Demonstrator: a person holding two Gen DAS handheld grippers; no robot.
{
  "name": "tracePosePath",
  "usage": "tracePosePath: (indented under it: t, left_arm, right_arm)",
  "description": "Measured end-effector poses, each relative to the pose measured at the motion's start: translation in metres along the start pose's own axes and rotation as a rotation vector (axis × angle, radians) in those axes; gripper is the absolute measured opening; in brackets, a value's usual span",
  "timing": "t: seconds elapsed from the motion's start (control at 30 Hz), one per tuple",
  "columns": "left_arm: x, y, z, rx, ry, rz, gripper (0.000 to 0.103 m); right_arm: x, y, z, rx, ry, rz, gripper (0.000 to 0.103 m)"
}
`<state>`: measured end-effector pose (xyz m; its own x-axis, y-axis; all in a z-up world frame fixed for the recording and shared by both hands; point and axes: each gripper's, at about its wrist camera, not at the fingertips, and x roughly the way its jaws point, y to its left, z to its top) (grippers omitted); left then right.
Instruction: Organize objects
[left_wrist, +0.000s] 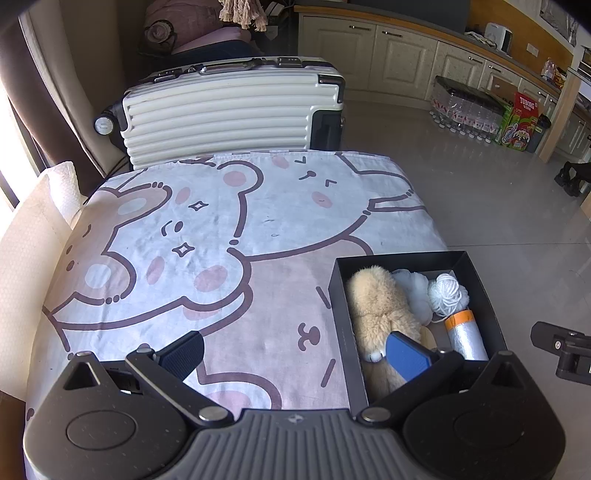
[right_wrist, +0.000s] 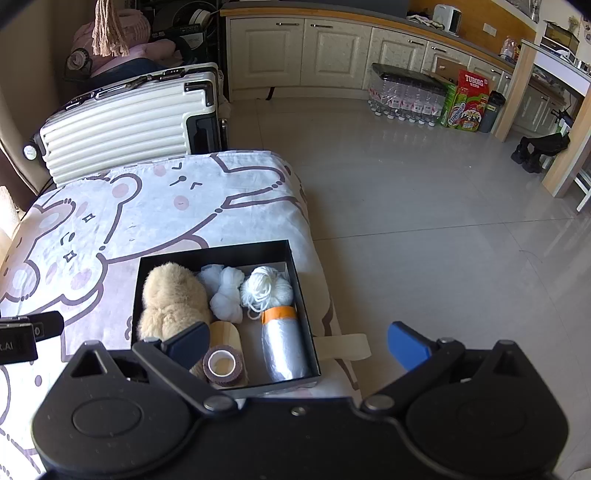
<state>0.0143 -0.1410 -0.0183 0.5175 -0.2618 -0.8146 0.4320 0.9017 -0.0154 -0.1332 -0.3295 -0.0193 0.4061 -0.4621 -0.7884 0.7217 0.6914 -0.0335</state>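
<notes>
Black box (right_wrist: 295, 254) packed with soft things, just ahead of both grippers on the bed (left_wrist: 258, 206).

The box holds a plush toy (right_wrist: 173, 299), a white pouf (right_wrist: 225, 291), a yarn ball (right_wrist: 266, 288), a foil roll (right_wrist: 282, 347) with an orange band and a tape roll (right_wrist: 221, 363). The right gripper (right_wrist: 297, 345) hangs spread wide and empty, its left finger over the box's near edge. The left gripper (left_wrist: 295, 356), also wide and empty, hovers with the box to its right. A suitcase (left_wrist: 229, 110) stands beyond the bed.

- "TUBORG" in white letters on the red top of a carton (right_wrist: 474, 85) standing on the floor by the cabinets.
- The green box (right_wrist: 463, 112) below it carries the same brand on a round badge.
</notes>
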Motion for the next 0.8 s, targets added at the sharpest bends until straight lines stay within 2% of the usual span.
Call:
tracePosePath:
  t: [0.8]
  left_arm:
    - [0.0015, -0.0012, -0.0004, 0.008, 0.001, 0.000, 0.103]
  right_arm:
    - [0.0004, 0.0003, 0.0003, 0.000, 0.001, 0.000, 0.103]
